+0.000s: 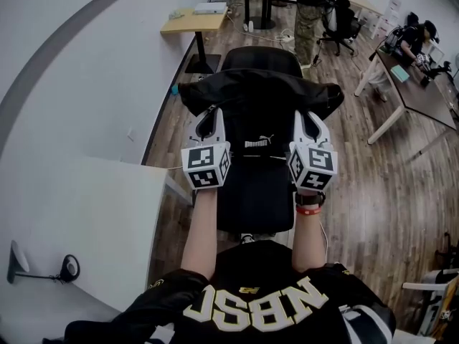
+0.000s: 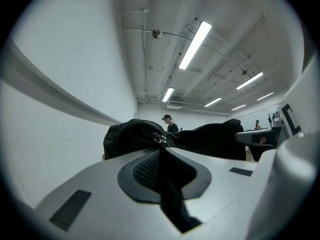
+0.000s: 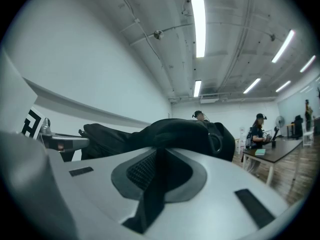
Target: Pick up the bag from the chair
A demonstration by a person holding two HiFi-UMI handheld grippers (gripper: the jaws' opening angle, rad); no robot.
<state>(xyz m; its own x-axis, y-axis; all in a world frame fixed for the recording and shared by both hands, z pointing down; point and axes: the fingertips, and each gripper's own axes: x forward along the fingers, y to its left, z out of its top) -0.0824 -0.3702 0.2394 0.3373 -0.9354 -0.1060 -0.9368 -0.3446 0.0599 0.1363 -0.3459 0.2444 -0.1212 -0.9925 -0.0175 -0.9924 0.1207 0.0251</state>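
Note:
A black bag point(image 1: 258, 102) hangs spread between my two grippers, over the seat of a black office chair point(image 1: 254, 203). My left gripper point(image 1: 209, 113) is shut on the bag's left end; in the left gripper view point(image 2: 161, 146) a black strip of the bag point(image 2: 210, 139) runs between the jaws beside a zipper pull. At the bag's right end my right gripper point(image 1: 307, 117) is shut as well. The right gripper view point(image 3: 161, 151) shows black fabric of the bag point(image 3: 175, 131) pinched between its jaws. The chair's backrest point(image 1: 262, 57) rises behind the bag.
A white table point(image 1: 107, 221) stands close on the left, a wooden desk point(image 1: 193, 21) against the wall beyond. A long dark desk point(image 1: 416, 95) with a seated person is at the right. Another person point(image 1: 310, 13) stands by a second office chair point(image 1: 343, 20).

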